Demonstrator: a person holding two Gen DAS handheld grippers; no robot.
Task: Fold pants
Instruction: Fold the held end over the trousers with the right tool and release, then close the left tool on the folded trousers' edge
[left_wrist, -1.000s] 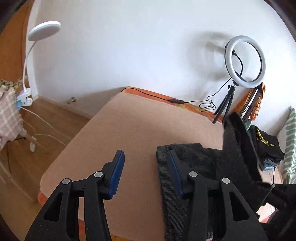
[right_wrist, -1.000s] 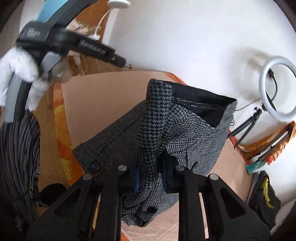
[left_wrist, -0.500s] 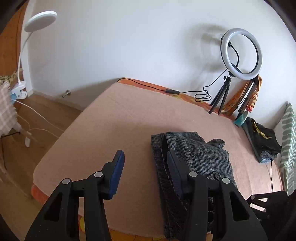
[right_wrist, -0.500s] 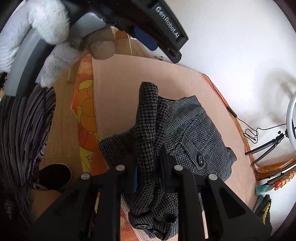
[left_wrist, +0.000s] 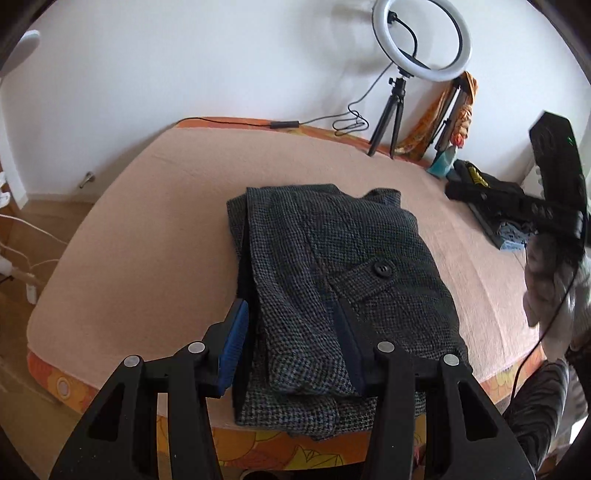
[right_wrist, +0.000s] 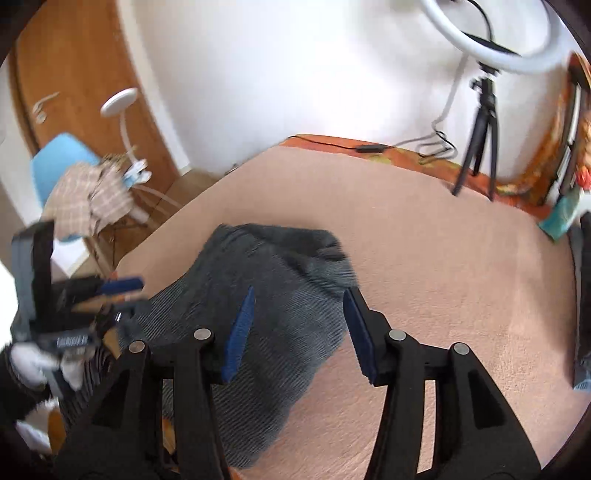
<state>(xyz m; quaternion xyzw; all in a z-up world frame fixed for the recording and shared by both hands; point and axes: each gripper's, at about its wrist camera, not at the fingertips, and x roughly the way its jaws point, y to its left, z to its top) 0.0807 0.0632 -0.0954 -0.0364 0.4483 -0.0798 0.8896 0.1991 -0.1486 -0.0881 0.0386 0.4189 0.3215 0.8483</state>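
The grey houndstooth pants (left_wrist: 332, 266) lie folded in a flat stack on the peach blanket (left_wrist: 147, 240), button flap up. My left gripper (left_wrist: 291, 334) is open and hovers low over the stack's near left part, with the top fold showing between its blue pads (left_wrist: 234, 334). In the right wrist view the blurred pants (right_wrist: 266, 288) lie below and to the left. My right gripper (right_wrist: 299, 326) is opening above their right edge, and its pads touch no cloth. The right gripper (left_wrist: 557, 173) also shows at the right of the left wrist view.
A ring light on a tripod (left_wrist: 421, 40) stands at the far edge with its cable. Dark folded clothes (left_wrist: 491, 192) lie at the right. The bed's near edge shows an orange floral sheet (left_wrist: 295, 450). A desk lamp (right_wrist: 118, 99) and a draped chair (right_wrist: 88, 192) stand on the left.
The right gripper let go of the raised pants fold and swung away to the right. The pants now lie flat. The left gripper came down over their near edge.
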